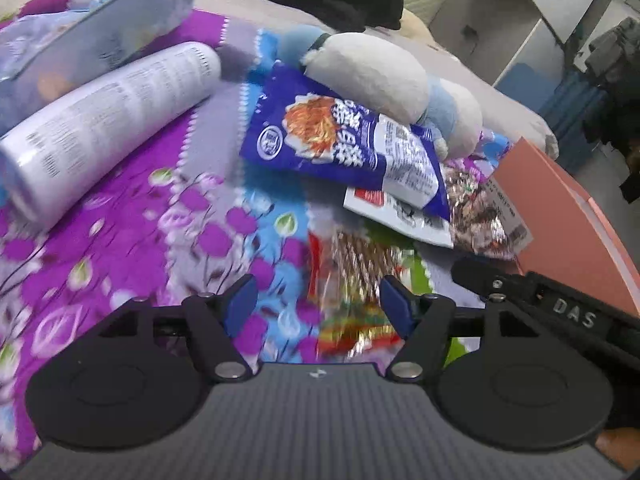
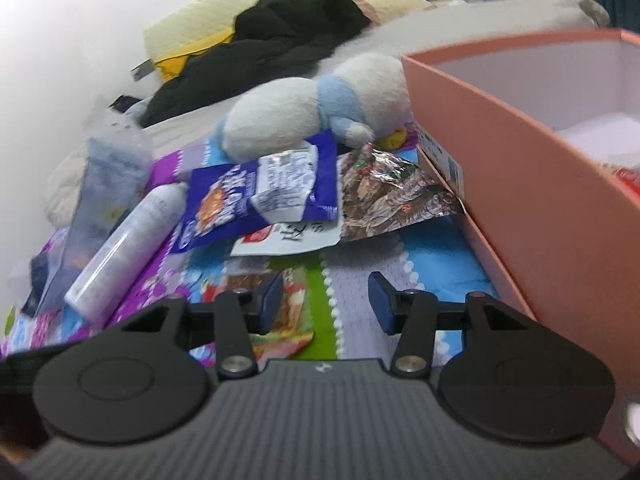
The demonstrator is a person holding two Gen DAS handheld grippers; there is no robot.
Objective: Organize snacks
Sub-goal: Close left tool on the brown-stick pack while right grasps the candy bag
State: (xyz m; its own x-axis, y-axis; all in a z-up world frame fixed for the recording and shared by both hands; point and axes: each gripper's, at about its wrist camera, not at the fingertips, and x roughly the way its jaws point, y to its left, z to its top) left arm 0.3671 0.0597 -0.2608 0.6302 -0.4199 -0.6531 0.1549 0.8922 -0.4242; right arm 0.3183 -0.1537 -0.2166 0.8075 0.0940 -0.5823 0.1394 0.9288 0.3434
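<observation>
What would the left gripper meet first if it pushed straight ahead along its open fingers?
Probably the red and green snack packet lying on the bedspread between the open left gripper fingers; blur leaves depth uncertain.

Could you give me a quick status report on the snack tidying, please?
Left gripper open, over striped snack packet. Right gripper open, empty, beside pink box. Blue packet and others loose on blanket. Plush toy leaning on blue packet.
</observation>
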